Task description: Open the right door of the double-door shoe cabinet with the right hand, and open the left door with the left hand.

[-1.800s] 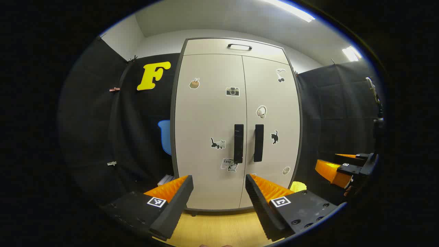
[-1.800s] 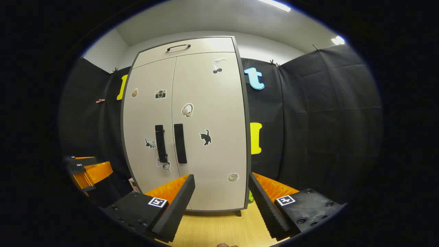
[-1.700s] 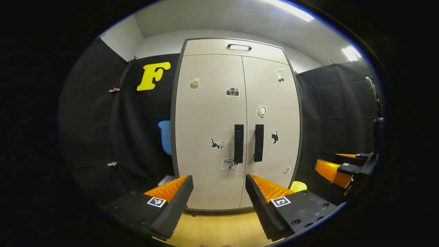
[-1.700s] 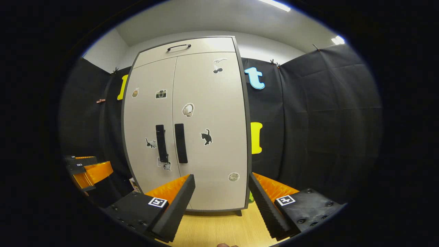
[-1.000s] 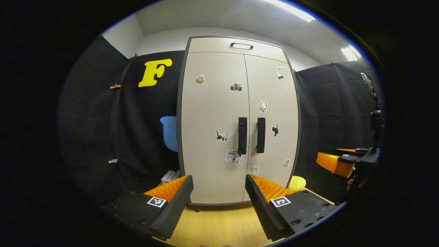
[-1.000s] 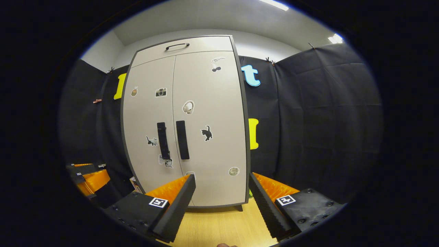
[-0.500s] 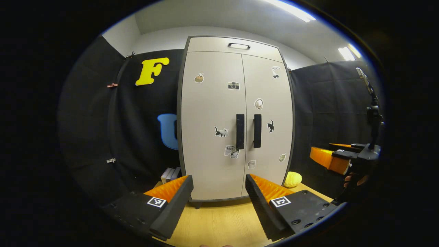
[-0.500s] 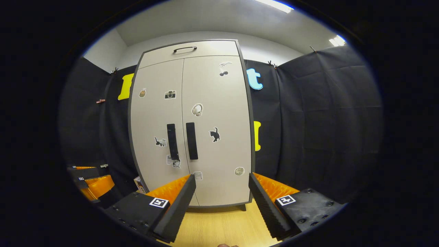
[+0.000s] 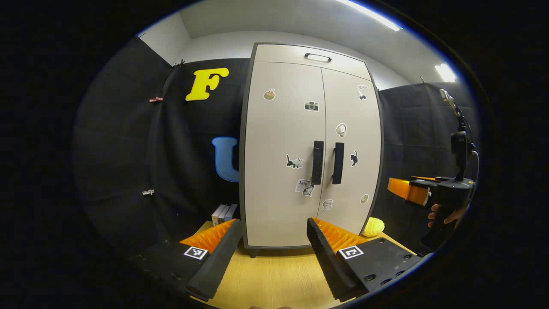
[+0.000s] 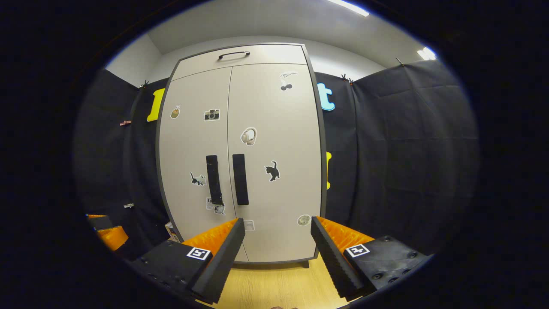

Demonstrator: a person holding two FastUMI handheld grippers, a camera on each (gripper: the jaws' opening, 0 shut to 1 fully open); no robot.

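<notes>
A tall pale cabinet [image 9: 279,141] [image 10: 274,128] with stickers stands on a wooden table, both doors closed. Two black vertical handles sit at its middle: the left door handle [image 9: 317,162] [image 10: 214,179] and the right door handle [image 9: 338,163] [image 10: 240,179]. My left gripper [image 9: 272,242] is open, well short of the cabinet and low before the left door. My right gripper [image 10: 276,244] is open too, low before the right door and apart from it. In the left gripper view, the right gripper [image 9: 411,191] and the hand holding it appear at the far right.
A yellow ball-like object [image 9: 373,226] lies on the wooden table [image 9: 274,279] by the cabinet's right foot. Some books [image 9: 224,212] stand at its left. Black cloth walls close in on both sides. A stand with a device [image 9: 459,141] rises at the right.
Both grippers have drawn back and risen a little, so the cabinet looks smaller and more table shows. The left gripper view has swung left. Both stay open; the doors stay closed.
</notes>
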